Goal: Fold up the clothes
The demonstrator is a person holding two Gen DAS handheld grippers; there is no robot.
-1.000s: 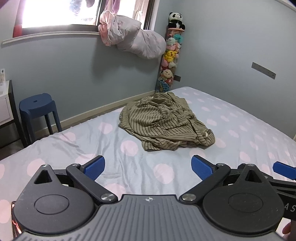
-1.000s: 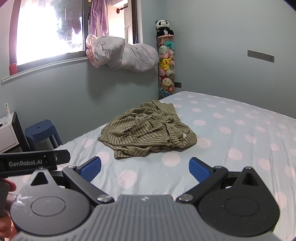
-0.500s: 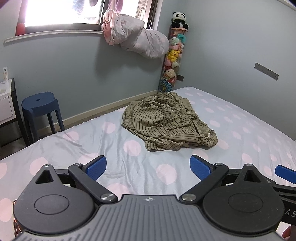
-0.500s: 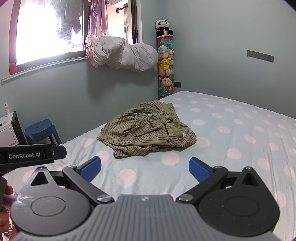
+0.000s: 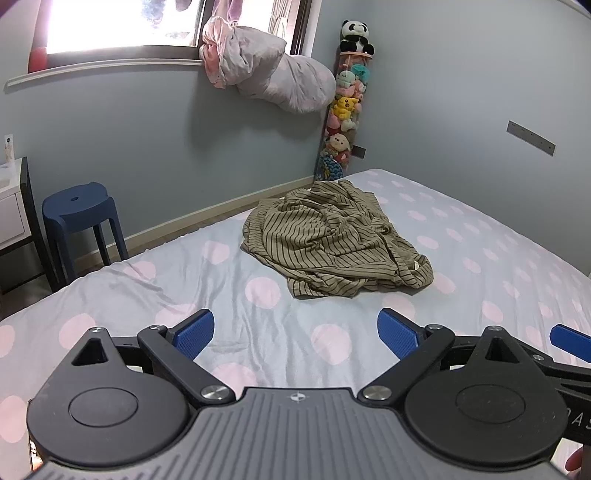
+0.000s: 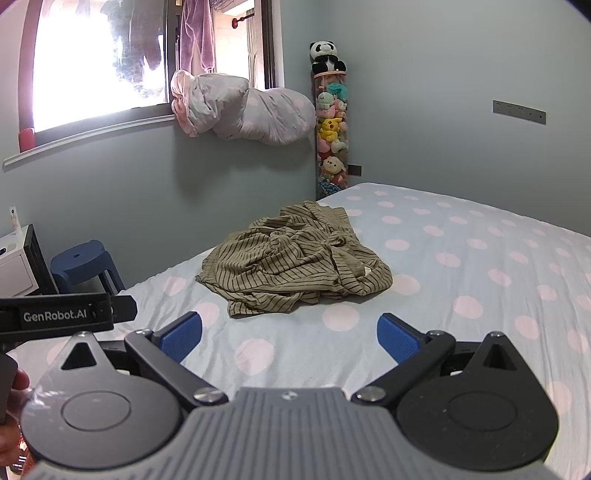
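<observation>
garment [image 5: 332,243]: sits crumpled on the bed [image 5: 498,266], toward the far left edge, nothing else touching it
left gripper [image 5: 295,332]: over the near part of the bed, jaws spread, garment straight ahead and well apart
right gripper [image 6: 290,334]: same deal, just to the right of the left one, garment ahead and a bit left
stool [image 5: 79,214]: on the floor left of the bed, right beside a cabinet [image 5: 14,210] further left
bundle [image 5: 266,74]: hangs off the window sill [image 5: 103,68], on the wall behind the bed
toy tube [image 5: 345,107]: upright in the far corner, behind the garment, panda [image 5: 355,35] on top
</observation>
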